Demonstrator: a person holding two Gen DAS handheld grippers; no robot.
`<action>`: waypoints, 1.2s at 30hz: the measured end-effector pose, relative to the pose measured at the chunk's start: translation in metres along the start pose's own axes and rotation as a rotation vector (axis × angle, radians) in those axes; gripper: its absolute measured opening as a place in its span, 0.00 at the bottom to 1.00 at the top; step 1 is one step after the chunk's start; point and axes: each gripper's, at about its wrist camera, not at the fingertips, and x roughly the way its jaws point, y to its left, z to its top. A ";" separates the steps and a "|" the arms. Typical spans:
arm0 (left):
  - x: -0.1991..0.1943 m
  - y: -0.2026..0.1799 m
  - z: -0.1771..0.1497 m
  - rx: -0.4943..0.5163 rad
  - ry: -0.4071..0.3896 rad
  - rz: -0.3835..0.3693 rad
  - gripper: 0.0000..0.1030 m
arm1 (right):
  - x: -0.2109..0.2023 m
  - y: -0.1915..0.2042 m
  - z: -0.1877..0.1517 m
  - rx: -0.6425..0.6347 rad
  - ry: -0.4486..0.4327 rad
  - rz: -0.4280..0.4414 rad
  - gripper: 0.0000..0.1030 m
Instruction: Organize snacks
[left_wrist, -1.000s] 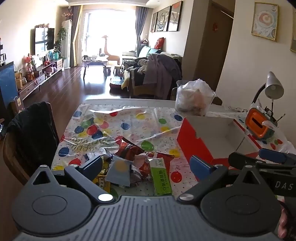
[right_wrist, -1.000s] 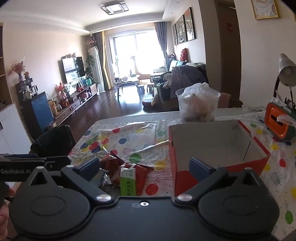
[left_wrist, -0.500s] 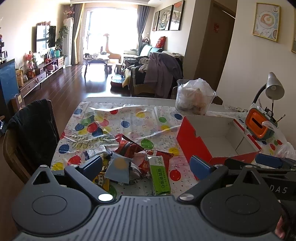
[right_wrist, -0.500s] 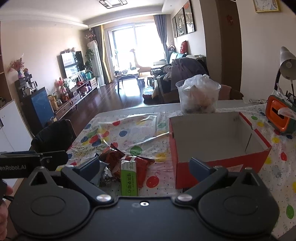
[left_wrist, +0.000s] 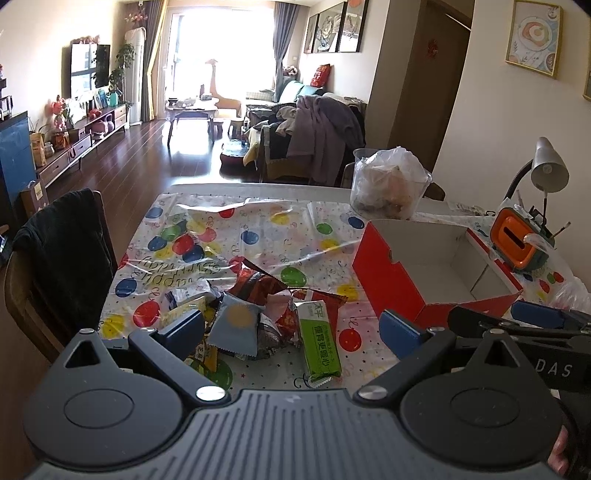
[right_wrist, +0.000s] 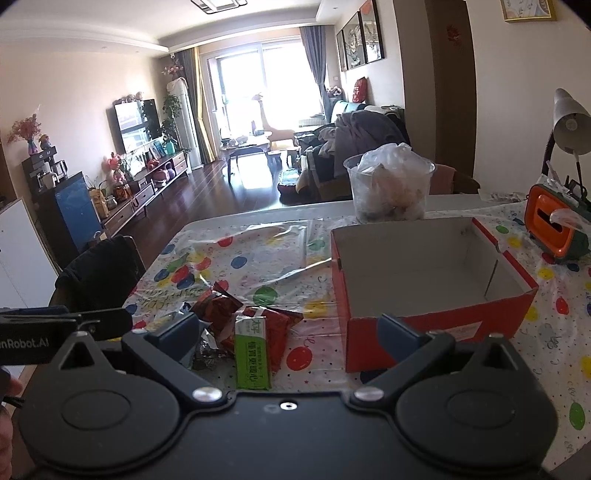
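Tabletop (left_wrist: 258, 192): covered by a balloon-print sheet; all task items are carried on it.
Red box (left_wrist: 391, 280): set open-topped toward the right edge of the tabletop, white inside and seen empty, so it is judged to be the place meant for the snacks.
Clear tub (left_wrist: 389, 184): stood at the far edge behind the red box, lined with a plastic bag.
Snack pile (left_wrist: 255, 295): heaped loosely near the near edge, left of the red box and apart from it, not yet sorted.
Green packet (left_wrist: 319, 341): laid flat at the right side of the snack pile, its long axis running from the near edge toward the far edge, one short end pointed at the cameras; an end-on approach is therefore judged awkward, a grip across its width easier.
Left hand-held gripper (left_wrist: 291, 326): held above the snack pile, fingers spread wide, nothing between them.
Right hand-held gripper (right_wrist: 290, 332): held over the near edge between snack pile and red box, fingers likewise apart and empty.
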 end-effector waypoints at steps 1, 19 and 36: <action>0.000 0.000 0.000 0.000 0.000 -0.001 0.98 | 0.000 0.000 0.000 0.001 -0.002 0.000 1.00; 0.002 0.003 -0.004 0.002 0.008 -0.020 0.98 | -0.007 0.002 0.000 0.004 -0.016 -0.024 1.00; 0.002 0.008 0.000 -0.016 -0.008 -0.011 0.98 | -0.006 0.013 0.007 -0.044 -0.038 -0.013 1.00</action>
